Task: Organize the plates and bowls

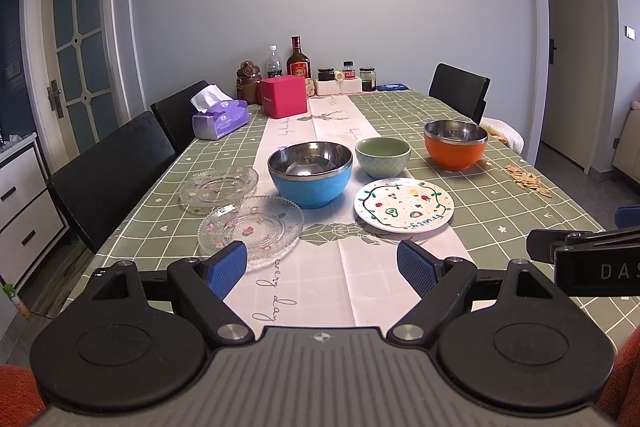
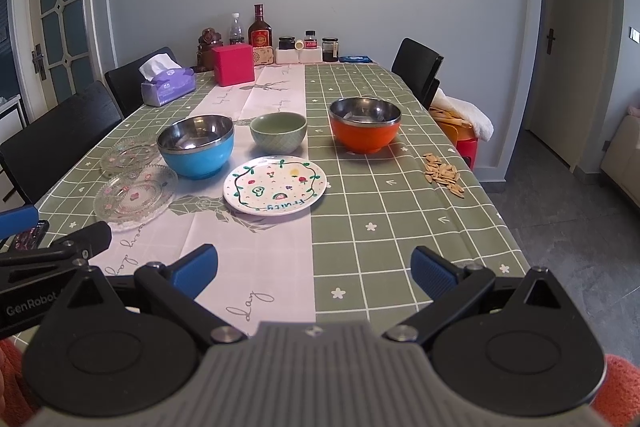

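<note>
My left gripper: spread wide, holding nothing.
My right gripper: spread wide, holding nothing.
Nearest dish: clear patterned glass plate, near my left blue finger pad.

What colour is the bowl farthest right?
Orange bowl outside, bare steel inside; clearest in the right wrist view.
</note>
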Tool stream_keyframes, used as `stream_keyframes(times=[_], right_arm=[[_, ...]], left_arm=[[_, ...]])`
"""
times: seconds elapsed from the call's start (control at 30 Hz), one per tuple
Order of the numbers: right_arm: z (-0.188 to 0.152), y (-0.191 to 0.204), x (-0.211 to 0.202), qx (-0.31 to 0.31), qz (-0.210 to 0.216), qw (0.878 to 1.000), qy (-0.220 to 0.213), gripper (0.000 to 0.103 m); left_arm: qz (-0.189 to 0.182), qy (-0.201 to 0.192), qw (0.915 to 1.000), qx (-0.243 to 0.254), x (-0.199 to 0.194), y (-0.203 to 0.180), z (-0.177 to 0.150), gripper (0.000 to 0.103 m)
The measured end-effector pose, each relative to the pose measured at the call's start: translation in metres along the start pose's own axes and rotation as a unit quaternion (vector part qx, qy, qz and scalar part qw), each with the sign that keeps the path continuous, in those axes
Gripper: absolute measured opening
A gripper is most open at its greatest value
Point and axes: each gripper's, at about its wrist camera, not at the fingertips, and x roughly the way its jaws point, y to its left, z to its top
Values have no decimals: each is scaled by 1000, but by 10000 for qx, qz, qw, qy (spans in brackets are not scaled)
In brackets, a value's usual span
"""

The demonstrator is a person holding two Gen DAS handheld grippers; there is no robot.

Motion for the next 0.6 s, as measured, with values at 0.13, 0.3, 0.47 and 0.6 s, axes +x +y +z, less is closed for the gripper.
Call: stream_keyframes(times=[0.13, 0.3, 0.47, 0.6], right_arm=[[0, 0, 0, 4, -10, 10000, 21, 100], [-1, 0, 0, 6, -14, 10000, 32, 100], [-1, 1, 3, 7, -18, 10000, 62, 100], [-2, 1, 3, -7, -11, 10000, 54, 100]], left_arm=[[1, 3, 10000, -6, 0, 0, 0, 99], [-11, 29, 10000, -27, 0, 0, 1, 99], [-3, 48, 10000, -49, -1, 1, -1, 99], [-55, 92, 9998, -141, 0, 3, 0, 99]])
